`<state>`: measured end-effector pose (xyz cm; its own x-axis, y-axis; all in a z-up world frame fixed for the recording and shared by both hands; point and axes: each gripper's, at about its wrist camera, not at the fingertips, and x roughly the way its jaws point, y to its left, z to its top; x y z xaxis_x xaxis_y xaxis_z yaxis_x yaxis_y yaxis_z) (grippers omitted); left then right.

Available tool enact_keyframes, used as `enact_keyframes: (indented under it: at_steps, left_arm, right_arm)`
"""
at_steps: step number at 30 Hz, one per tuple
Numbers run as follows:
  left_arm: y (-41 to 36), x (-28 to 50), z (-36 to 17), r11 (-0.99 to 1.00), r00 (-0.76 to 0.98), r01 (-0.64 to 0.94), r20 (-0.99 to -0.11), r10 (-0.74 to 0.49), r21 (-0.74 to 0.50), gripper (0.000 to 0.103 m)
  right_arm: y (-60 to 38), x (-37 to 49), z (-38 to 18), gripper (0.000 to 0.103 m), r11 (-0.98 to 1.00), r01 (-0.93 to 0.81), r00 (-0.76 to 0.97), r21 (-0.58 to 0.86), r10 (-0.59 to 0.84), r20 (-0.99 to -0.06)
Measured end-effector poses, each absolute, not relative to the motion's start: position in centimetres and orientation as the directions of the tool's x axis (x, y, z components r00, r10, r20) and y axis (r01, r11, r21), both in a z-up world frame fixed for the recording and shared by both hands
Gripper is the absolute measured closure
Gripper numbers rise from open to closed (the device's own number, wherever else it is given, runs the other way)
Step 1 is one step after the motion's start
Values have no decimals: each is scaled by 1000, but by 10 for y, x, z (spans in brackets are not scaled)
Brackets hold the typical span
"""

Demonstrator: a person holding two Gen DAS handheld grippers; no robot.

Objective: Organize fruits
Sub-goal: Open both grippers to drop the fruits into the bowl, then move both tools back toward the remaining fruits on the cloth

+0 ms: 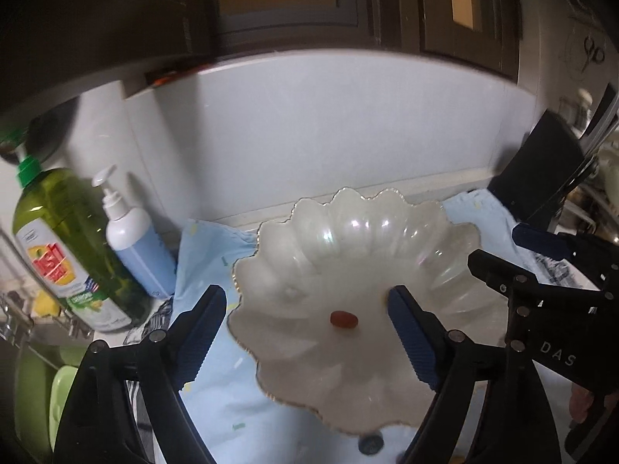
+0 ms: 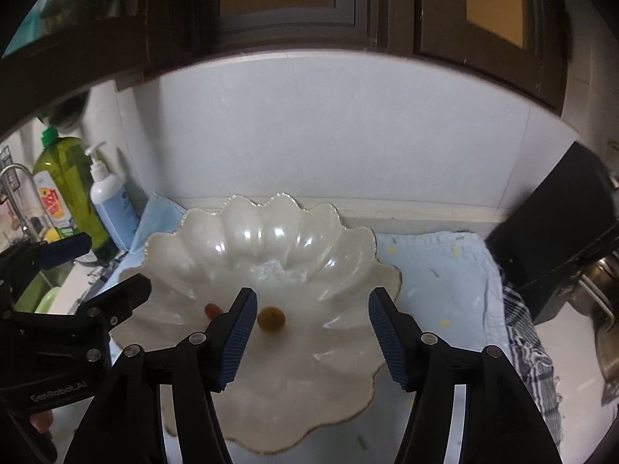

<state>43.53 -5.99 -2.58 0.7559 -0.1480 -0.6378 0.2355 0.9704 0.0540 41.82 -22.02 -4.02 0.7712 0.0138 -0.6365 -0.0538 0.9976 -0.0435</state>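
A white scalloped pearly bowl stands on a light blue cloth. A small red fruit lies on its floor; in the right wrist view it shows partly behind my right finger. A small yellow-brown round fruit lies near the bowl's middle. My left gripper is open and empty, its fingers over the bowl's near left part. My right gripper is open and empty, straddling the bowl above the yellow fruit. Each gripper shows at the edge of the other's view.
A green dish-soap bottle and a white-and-blue pump bottle stand at the left by the wall. A sink tap is far left. A black box and metal pot stand at the right. A checked cloth lies right.
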Motion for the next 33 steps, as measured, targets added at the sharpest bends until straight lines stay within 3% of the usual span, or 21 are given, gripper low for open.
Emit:
enact_keyframes:
  at_steps: [3, 12, 33]
  left_arm:
    - [-51, 419, -14, 974, 779, 221, -610, -147, 47, 15]
    - [-27, 362, 16, 979, 838, 197, -527, -141, 51, 10]
    - [19, 282, 18, 984, 827, 175, -546, -136, 20, 2]
  right_arm:
    - [-216, 401, -29, 34, 998, -51, 794, -45, 13, -607]
    - [-199, 347, -1, 33, 997, -48, 849, -60, 9, -528]
    - [-163, 253, -2, 33, 1000, -3, 858, -29, -12, -514]
